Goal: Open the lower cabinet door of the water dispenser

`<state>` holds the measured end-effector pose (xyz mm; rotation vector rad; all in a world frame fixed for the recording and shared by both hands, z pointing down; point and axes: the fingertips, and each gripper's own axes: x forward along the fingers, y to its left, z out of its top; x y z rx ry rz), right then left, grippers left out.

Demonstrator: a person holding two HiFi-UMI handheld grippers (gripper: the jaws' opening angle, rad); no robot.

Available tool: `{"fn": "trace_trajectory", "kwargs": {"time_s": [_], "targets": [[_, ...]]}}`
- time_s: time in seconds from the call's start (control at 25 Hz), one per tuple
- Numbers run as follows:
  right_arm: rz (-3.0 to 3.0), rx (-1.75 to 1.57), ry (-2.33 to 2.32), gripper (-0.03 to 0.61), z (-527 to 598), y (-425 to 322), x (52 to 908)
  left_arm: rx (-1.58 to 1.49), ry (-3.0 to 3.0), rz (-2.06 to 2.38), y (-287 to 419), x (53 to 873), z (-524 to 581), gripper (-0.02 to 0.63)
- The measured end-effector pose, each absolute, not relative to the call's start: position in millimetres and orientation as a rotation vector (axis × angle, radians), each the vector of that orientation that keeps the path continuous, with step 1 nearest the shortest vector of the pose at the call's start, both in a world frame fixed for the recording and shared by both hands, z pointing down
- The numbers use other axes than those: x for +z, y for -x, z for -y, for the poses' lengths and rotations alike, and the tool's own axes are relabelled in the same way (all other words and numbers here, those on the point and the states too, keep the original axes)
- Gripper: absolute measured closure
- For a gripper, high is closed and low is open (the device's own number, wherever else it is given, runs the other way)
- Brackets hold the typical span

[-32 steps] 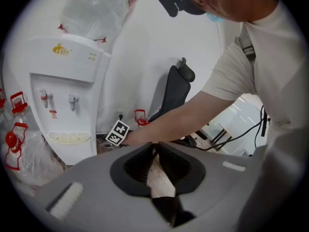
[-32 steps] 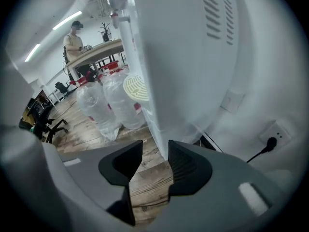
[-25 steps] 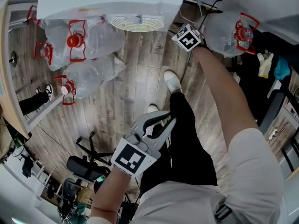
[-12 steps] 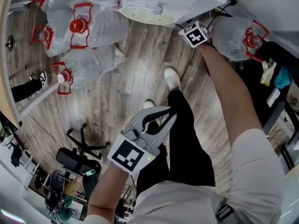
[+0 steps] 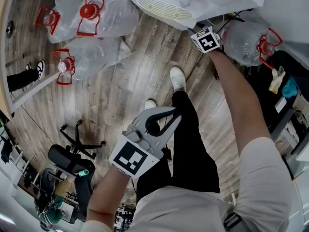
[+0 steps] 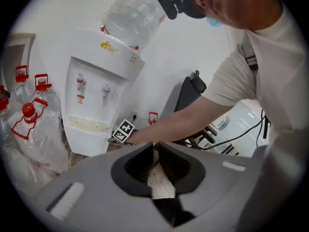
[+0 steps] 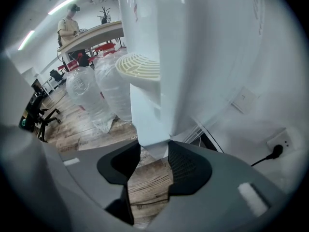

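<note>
1. You are clamping your right gripper (image 7: 154,152) on the bottom corner of the white lower cabinet door (image 7: 150,111); both jaws are pressing against that white edge at the tips.
2. That door is standing at the foot of the tall white water dispenser (image 6: 99,88), directly under the cream slotted drip tray (image 7: 141,66), and its gripped corner is hanging just above the grey-brown wood-plank floor (image 5: 140,76).
3. You are reaching your right arm forward and down to the dispenser's right side, with the marker cube showing beside its base in the head view.
4. You are holding your left gripper (image 6: 154,148) well back, over your own legs, with its jaw tips drawn together and nothing between them.
5. Clear plastic water bottles with red caps (image 5: 96,13) are crowding the floor to the dispenser's left, and another clear bottle (image 5: 246,37) is lying near your right wrist.
6. A black plug (image 7: 277,152) is sitting in a white wall socket (image 7: 285,140) behind the dispenser.
</note>
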<state>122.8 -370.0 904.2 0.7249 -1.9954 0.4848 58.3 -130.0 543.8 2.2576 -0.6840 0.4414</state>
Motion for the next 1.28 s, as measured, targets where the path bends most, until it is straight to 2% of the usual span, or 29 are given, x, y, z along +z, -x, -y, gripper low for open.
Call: {"fn": "trace_trajectory", "kwargs": {"time_s": [0.52, 1.28], "targets": [[1.93, 0.457, -0.649, 0.419, 316, -99, 905, 0.379, -2.24, 0.771, -23, 533, 94, 0.555], [1.962, 0.442, -0.519, 0.472, 233, 10, 907, 0.318, -2.184, 0.967, 53, 524, 39, 0.555]]}}
